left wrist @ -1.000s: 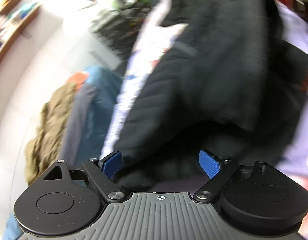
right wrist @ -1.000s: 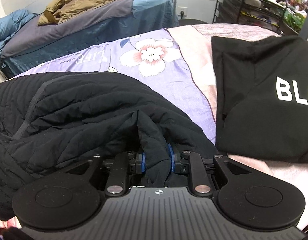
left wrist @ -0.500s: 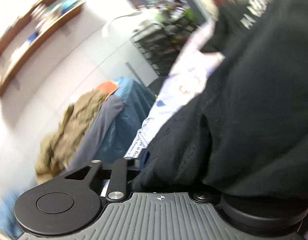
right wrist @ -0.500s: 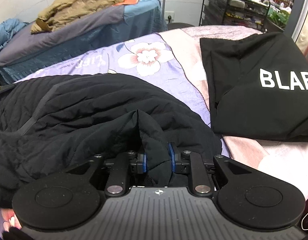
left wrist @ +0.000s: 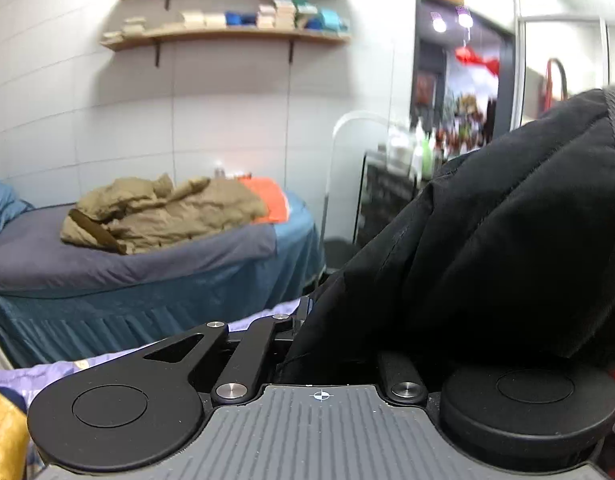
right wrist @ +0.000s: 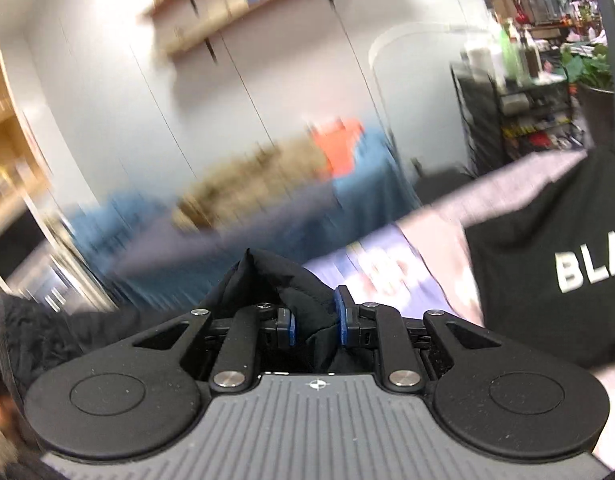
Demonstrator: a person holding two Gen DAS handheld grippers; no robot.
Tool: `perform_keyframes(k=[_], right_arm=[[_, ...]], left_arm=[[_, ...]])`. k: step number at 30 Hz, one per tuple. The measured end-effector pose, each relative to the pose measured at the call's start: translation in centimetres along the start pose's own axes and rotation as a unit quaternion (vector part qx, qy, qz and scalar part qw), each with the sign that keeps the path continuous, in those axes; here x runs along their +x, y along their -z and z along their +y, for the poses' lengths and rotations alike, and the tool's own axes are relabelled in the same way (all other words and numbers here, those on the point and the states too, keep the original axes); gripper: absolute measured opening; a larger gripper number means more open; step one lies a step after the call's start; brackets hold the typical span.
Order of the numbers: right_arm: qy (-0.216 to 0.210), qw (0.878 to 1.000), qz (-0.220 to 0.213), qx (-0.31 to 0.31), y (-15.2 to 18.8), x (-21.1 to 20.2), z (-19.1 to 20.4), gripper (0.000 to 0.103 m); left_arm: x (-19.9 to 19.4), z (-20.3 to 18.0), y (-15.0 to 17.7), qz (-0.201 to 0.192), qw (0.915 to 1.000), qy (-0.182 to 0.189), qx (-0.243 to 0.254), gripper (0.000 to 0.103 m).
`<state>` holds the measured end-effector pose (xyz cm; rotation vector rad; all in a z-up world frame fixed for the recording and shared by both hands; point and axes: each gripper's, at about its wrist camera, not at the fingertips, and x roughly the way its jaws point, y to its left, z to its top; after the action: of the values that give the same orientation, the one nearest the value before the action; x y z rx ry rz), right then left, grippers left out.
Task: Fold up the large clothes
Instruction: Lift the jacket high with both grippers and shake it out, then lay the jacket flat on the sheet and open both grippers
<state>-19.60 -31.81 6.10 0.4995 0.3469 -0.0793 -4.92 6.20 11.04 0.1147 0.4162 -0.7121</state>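
Note:
A black quilted jacket (left wrist: 487,248) fills the right half of the left wrist view and drapes over my left gripper (left wrist: 327,332), which is shut on its fabric; the fingertips are hidden under the cloth. In the right wrist view my right gripper (right wrist: 313,320) is shut on a raised fold of the same jacket (right wrist: 275,276), pinched between the blue pads (right wrist: 341,316). Both grippers hold the jacket lifted above the bed.
A folded black garment with white letters (right wrist: 547,260) lies on the floral sheet (right wrist: 387,268) at the right. A second bed (left wrist: 147,272) with a tan garment (left wrist: 159,212) and an orange one stands behind. Wall shelves (left wrist: 227,36) and a rack (right wrist: 527,108) are further back.
Both grippers have risen and tilted up with the jacket, so the views now show the far wall and shelves. The left gripper went from open to shut on the jacket.

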Motion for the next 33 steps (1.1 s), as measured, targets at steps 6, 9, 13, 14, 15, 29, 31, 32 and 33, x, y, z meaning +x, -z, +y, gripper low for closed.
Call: perform_keyframes(k=[6,9,13,14,15,29,31,32,33], right_arm=[[-0.146,0.985,-0.032,-0.083,-3.7,-7.2,2.1,0.02],[-0.214,0.97,-0.04,-0.106,-5.5,-9.9,3.6,0.02],[-0.323,0.939,-0.063,-0.099,-8.9,-12.6,5.4,0.02],[-0.35,0.93,-0.072,-0.087,-9.8,-13.2,5.8,0.019],[-0.374,0.921,-0.085,-0.074,-10.7,-13.5,6.1,0.019],[-0.153,0.986,-0.028,-0.063,-13.0,4.5,8.5,0.022],[-0.077,0.996,0.021,-0.044,-10.6,10.3,7.2,0.024],[-0.039,0.998,0.042,-0.02,-9.2,12.8,6.3,0.028],[0.001,0.998,0.058,0.001,-7.6,14.8,5.4,0.049]], left_arm=[[-10.4,-1.5,-1.9,-0.019,0.9995,-0.017,-0.016,0.042],[-14.8,-0.7,-4.1,-0.043,0.997,-0.016,-0.062,0.042],[-21.0,-1.0,-7.6,-0.086,0.9939,-0.034,-0.06,0.043],[-21.8,-1.0,-8.5,-0.099,0.9928,-0.035,-0.058,0.043],[-22.5,-1.0,-9.3,-0.112,0.9916,-0.033,-0.056,0.043],[0.5,5.8,-5.8,-0.012,0.995,-0.07,-0.071,0.045],[5.8,6.3,-3.6,0.032,0.9922,-0.087,-0.083,0.056],[8.5,6.2,-2.2,0.058,0.9908,-0.096,-0.076,0.074],[10.2,6.0,-0.8,0.083,0.9885,-0.103,-0.073,0.081]])
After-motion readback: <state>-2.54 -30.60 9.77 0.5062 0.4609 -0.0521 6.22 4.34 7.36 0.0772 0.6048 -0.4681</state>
